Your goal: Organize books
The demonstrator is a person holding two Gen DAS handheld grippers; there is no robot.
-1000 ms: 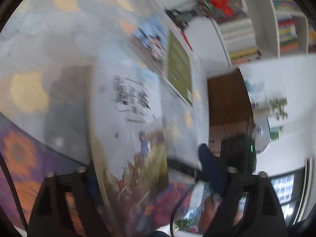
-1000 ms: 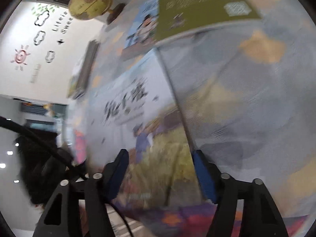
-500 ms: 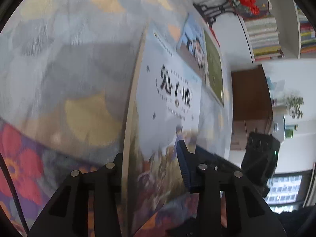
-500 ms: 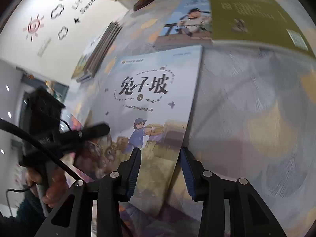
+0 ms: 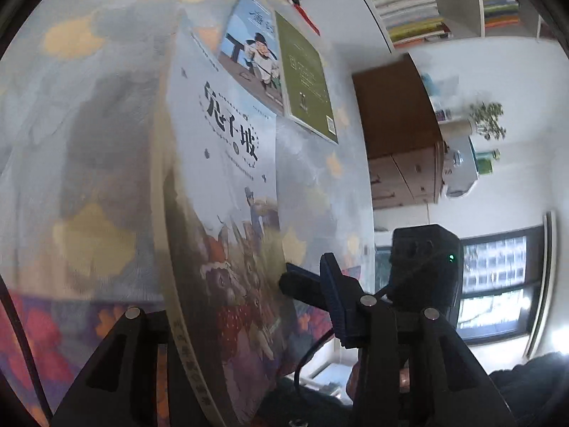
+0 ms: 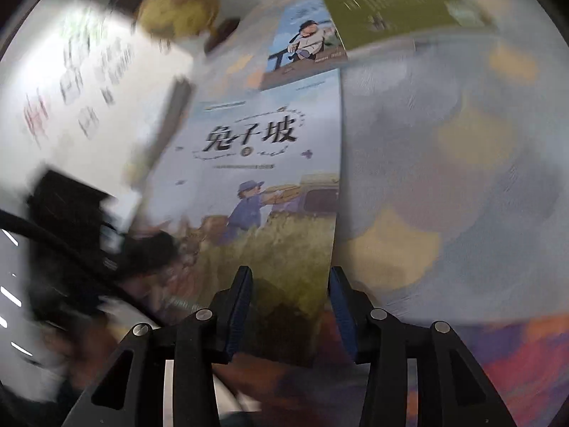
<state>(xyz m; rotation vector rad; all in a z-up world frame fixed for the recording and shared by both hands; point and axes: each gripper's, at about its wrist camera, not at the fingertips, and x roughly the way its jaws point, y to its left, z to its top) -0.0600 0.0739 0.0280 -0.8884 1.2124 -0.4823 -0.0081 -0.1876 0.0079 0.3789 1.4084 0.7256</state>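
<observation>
A pale blue picture book (image 5: 231, 163) with a black title lies partly raised off the table, its spine edge tilted up toward my left gripper (image 5: 242, 291). It stands between that gripper's opening jaws: the left finger is hidden behind the spine, and the blue right pad (image 5: 330, 295) stands apart from the cover. In the right wrist view the book (image 6: 256, 149) has its near right corner between the opening jaws of my right gripper (image 6: 290, 274). One pad (image 6: 242, 302) is over the cover and the other is just past the edge. A right-gripper finger (image 5: 295, 281) rests near the cover.
Beyond the book, a blue-covered book (image 5: 252, 49) and a green book (image 5: 306, 74) lie side by side on the grey, yellow-patched tablecloth (image 5: 92, 106). A globe (image 6: 177, 10) stands at the far end. A bookshelf (image 5: 409, 7) and a wooden cabinet (image 5: 398, 135) are behind.
Both grippers narrowed from wide around the book, then widened a little. The book's spine side has tilted up. The right view has swung, and the left gripper now blurs at its left.
</observation>
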